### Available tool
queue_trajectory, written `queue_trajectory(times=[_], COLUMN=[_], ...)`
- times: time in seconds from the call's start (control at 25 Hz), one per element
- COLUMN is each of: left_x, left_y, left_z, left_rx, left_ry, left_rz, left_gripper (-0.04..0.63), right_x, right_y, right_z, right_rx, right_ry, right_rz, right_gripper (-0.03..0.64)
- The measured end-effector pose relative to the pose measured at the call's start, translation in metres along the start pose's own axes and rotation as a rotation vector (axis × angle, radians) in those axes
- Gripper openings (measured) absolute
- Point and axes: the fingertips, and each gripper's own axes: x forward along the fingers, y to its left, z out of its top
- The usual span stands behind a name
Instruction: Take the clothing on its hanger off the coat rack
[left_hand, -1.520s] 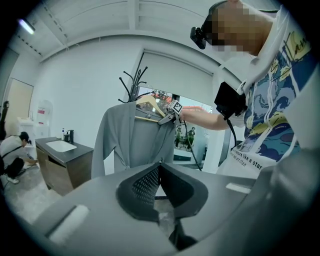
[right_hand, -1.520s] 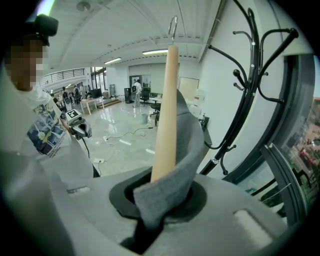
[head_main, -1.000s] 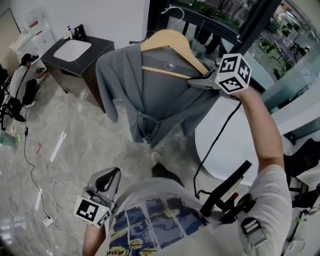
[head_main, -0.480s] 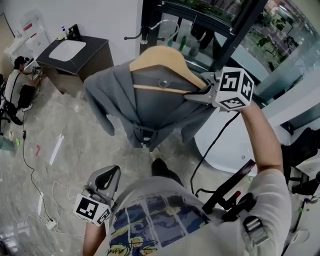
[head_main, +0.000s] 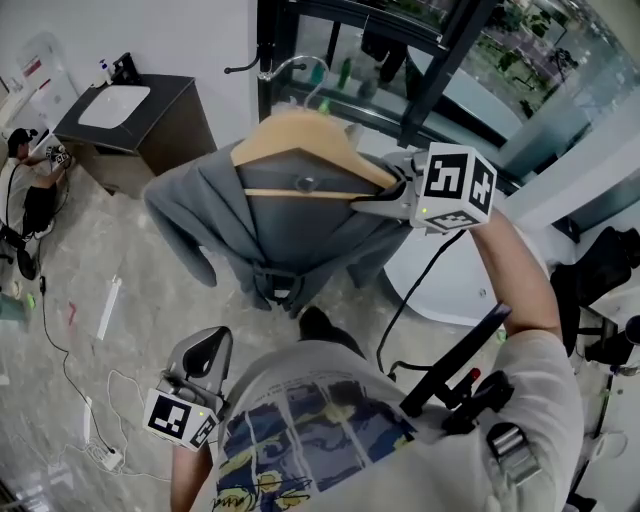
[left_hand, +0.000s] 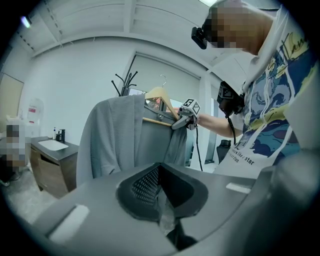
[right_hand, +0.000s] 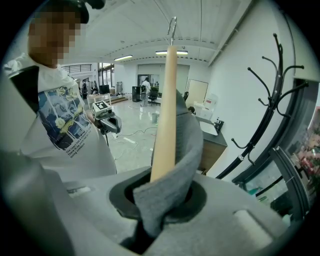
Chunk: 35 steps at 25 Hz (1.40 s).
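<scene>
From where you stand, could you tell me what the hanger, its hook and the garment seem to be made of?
Hanger: apparently wood, pale tan, smooth, with a satin sheen.
Hook: likely metal wire, thin and silvery.
Garment: soft grey fabric, matte, possibly fleece or knit; it drapes in thick folds.

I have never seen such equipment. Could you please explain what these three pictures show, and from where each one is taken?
A person holds a gripper in each hand; no robot is there. One picture comes from a camera on the person's head, looking down; the other two from cameras on the grippers. The right gripper is shut on the end of a wooden hanger carrying a grey garment, held apart from the black coat rack. The left gripper hangs low, shut and empty.
</scene>
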Motion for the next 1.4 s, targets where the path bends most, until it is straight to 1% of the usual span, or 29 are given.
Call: queue_trajectory(times=[0.32, 0.72, 0.88, 1.0, 1.16, 1.4], left_x=[-0.003, 0.0, -0.004, -0.006, -0.007, -0.003], left_y=[-0.003, -0.003, -0.005, -0.003, 0.001, 0.0], left_z=[-0.003, 0.001, -0.004, 0.0, -0.002, -0.001], left_rx=[0.006, -0.006, -0.009, -0.001, -0.01, -0.001], left_ry=[-0.005, 0.001, -0.002, -0.012, -0.014, -0.015], left_rz=[-0.017, -0.002, 0.008, 0.017, 0.03, 0.024], left_gripper=[0.003, 0.003, 0.003, 0.003, 0.003, 0.003], right_x=[0.006, 0.008, 0.012, 0.013, 0.015, 0.016], right_y=[0.029, 0.037, 0.05, 0.054, 0.064, 0.072], right_z=[0.005, 0.007, 0.001, 0.003, 0.007, 0.007], right_rx=[-0.033, -0.049, -0.048, -0.055, -0.069, -0.081], right_ry=[0.013, 0.007, 0.02, 0.021, 0.009, 0.01], right_rz=[-0.005, 0.015, 0.028, 0.03, 0.051, 0.064], right_gripper=[0.04, 0.04, 0.04, 0.04, 0.04, 0.04])
